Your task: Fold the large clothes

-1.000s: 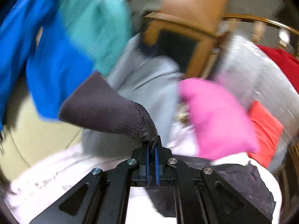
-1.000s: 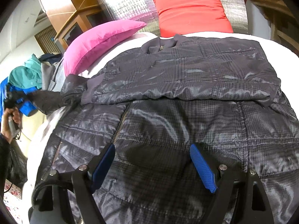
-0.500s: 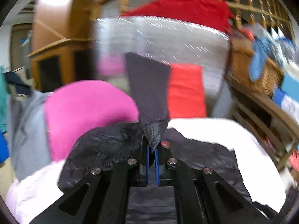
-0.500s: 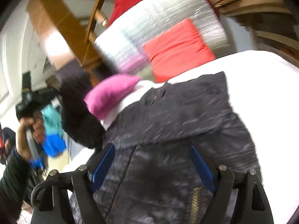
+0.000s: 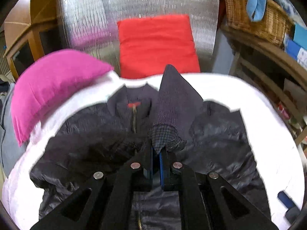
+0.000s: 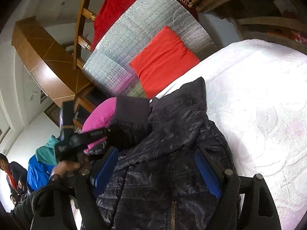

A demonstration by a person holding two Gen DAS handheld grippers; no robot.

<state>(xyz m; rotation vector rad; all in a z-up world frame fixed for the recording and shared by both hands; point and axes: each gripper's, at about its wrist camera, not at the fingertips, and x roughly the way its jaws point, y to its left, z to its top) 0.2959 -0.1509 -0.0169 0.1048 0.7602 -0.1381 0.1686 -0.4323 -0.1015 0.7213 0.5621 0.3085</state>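
Sleeve cuff (image 5: 168, 134) now over jacket (image 5: 92, 143) on white bed (image 5: 259, 103).

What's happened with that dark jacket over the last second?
The left gripper, clamped on the sleeve cuff throughout, swung the sleeve from off the bed's side, near the pink pillow, in over the jacket chest. The right gripper stayed open, empty, above the jacket. Pillows unchanged.

jackets: 1 (image 5: 220, 145) | pillows: 2, pink (image 5: 51, 88), red (image 5: 155, 46) | grippers: 2, left (image 5: 157, 153), right (image 6: 157, 172) | wicker baskets: 1 (image 5: 255, 17)
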